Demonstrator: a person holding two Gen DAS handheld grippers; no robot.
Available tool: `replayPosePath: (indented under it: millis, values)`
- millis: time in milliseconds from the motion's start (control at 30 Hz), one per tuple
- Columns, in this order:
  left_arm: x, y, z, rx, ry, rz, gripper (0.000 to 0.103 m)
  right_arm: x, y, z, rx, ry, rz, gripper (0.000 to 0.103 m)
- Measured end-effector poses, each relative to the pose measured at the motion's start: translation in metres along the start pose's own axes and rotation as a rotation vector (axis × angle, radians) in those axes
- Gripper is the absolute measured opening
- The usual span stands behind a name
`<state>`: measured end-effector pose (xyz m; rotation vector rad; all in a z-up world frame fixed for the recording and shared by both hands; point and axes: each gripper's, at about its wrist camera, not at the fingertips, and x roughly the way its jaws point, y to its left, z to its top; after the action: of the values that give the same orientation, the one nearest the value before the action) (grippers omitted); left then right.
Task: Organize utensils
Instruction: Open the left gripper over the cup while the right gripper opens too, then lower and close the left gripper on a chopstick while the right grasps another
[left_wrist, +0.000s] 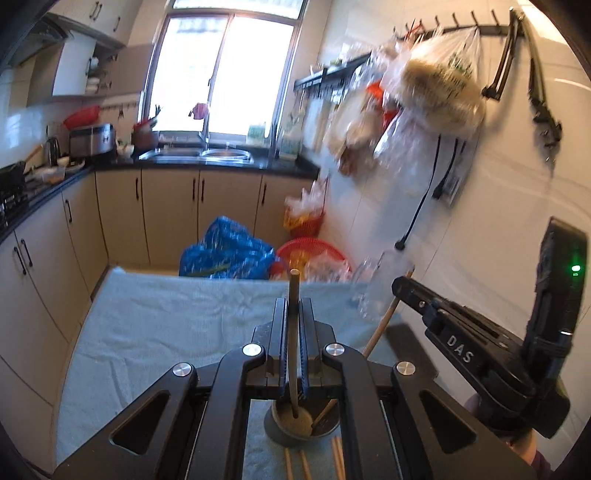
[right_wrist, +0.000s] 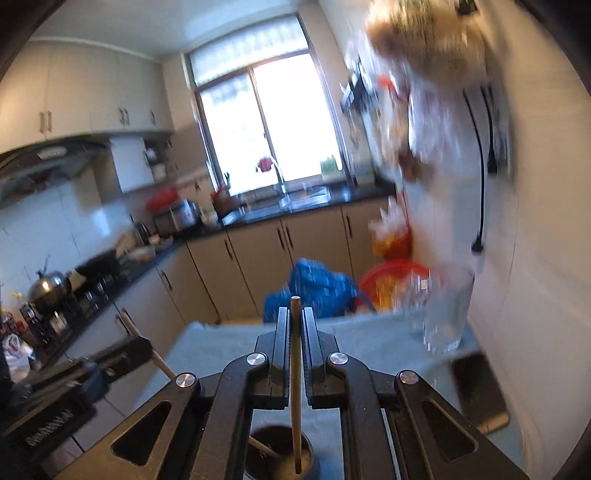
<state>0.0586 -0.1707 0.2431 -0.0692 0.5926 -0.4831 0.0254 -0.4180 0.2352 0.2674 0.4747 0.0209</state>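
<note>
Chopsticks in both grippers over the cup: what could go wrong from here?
1. Both chopsticks, the left gripper's and the right gripper's, enter one small holder cup together; they may jam or tip it.
2. The drinking glass stands near the right gripper; a swing could topple it.

- The left gripper (left_wrist: 293, 325) is built of matte black plastic; blue ribbed pads are set inside its two fingers
- Four round silver screws are seen on its angled linkage arms; triangular cut-outs are seen lower down
- The right gripper (left_wrist: 404, 288) is marked "DAS" in white; a green light is lit on its black housing
- A purple sleeve (left_wrist: 541, 461) is worn
</note>
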Motion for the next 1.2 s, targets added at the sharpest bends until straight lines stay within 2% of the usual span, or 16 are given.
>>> replayPosePath:
  millis: [133, 233, 333, 367, 533, 633, 733, 800, 867, 933, 1100, 1133, 1200]
  values:
    - [0.002, 0.006, -0.007, -0.002, 0.01, 0.012, 0.005, 0.02, -0.022, -0.012, 0.075, 0.069, -0.002, 0.007]
    - [-0.007, 0.008, -0.007, -0.007, -0.002, 0.02, 0.01, 0.023, -0.03, -0.016, 0.11, 0.083, -0.007, 0.008]
    - [-0.02, 0.011, -0.005, -0.026, -0.018, 0.026, 0.027, 0.018, -0.033, -0.015, 0.113, 0.088, -0.01, 0.024]
    - [-0.026, 0.013, -0.005, -0.031, -0.025, 0.027, 0.029, 0.015, -0.033, -0.014, 0.11, 0.082, -0.014, 0.032]
    - [-0.07, 0.017, -0.011, -0.031, -0.067, 0.044, 0.035, -0.016, -0.032, -0.008, 0.091, 0.057, -0.022, 0.035]
    - [-0.1, 0.022, -0.023, -0.034, -0.096, 0.06, 0.04, -0.044, -0.032, -0.006, 0.069, 0.044, -0.038, 0.04]
    - [-0.128, 0.027, -0.042, -0.03, -0.106, 0.078, 0.044, -0.071, -0.031, -0.008, 0.027, 0.047, -0.048, 0.047]
    - [-0.138, 0.029, -0.057, -0.028, -0.097, 0.085, 0.048, -0.09, -0.031, -0.016, -0.017, 0.062, -0.054, 0.057]
    - [-0.142, 0.032, -0.08, -0.02, -0.069, 0.092, 0.05, -0.104, -0.033, -0.032, -0.056, 0.097, -0.054, 0.063]
    - [-0.136, 0.034, -0.102, -0.015, -0.012, 0.101, 0.05, -0.109, -0.038, -0.051, -0.078, 0.146, -0.055, 0.064]
    - [-0.089, 0.028, -0.163, -0.004, 0.208, 0.071, 0.05, -0.096, -0.066, -0.124, -0.072, 0.345, -0.064, 0.064]
    - [-0.079, 0.024, -0.174, 0.005, 0.249, 0.056, 0.047, -0.09, -0.074, -0.141, -0.048, 0.398, -0.057, 0.062]
    - [-0.058, 0.014, -0.191, 0.029, 0.323, 0.029, 0.041, -0.078, -0.089, -0.163, -0.006, 0.463, -0.053, 0.048]
